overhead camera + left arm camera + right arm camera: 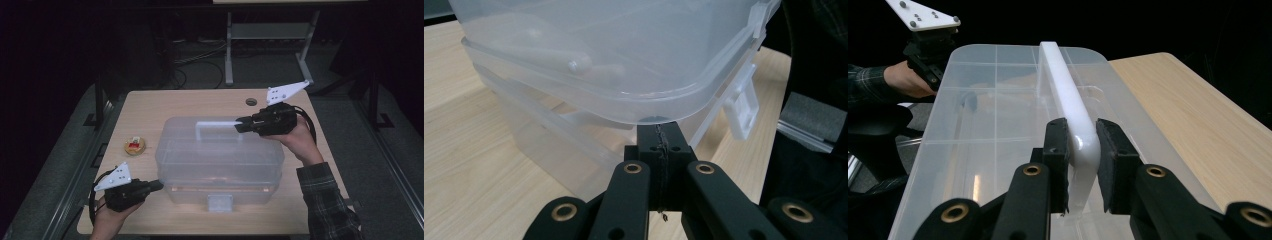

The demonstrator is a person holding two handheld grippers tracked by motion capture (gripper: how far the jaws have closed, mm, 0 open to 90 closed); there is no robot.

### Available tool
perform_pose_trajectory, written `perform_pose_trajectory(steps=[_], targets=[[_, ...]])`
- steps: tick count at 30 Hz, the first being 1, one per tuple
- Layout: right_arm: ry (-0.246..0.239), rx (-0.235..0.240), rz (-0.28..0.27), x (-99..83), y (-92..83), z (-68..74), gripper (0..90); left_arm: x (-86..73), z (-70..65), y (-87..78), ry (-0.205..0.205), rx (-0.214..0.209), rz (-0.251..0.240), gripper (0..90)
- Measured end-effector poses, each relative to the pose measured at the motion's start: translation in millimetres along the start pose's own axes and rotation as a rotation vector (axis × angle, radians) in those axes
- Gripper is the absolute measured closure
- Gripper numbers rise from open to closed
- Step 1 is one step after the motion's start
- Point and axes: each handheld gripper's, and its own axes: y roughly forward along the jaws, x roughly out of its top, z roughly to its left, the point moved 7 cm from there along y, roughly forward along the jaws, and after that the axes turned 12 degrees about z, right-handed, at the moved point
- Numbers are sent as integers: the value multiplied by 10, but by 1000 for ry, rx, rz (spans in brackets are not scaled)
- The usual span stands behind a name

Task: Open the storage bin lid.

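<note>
**Clear storage box held at handle and corner**

High view: the box (220,160) sits mid-table; a small disc (134,145) lies to its left.

Left gripper view: the left gripper (659,131), jaws together, presses under the lid rim.

Right gripper view: the right gripper (1083,150) clamps the white handle (1060,87). Lifting could tilt the box because the grip is off-centre.
</note>
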Motion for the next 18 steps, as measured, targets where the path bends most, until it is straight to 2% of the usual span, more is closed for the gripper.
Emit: perform_pose_trajectory(steps=[14, 18], targets=[[0, -73, 11, 36, -8, -18, 726, 69, 11, -43, 22, 8, -43, 900], [20, -91, -17, 39, -53, -24, 667, 84, 16, -51, 28, 8, -47, 900]])
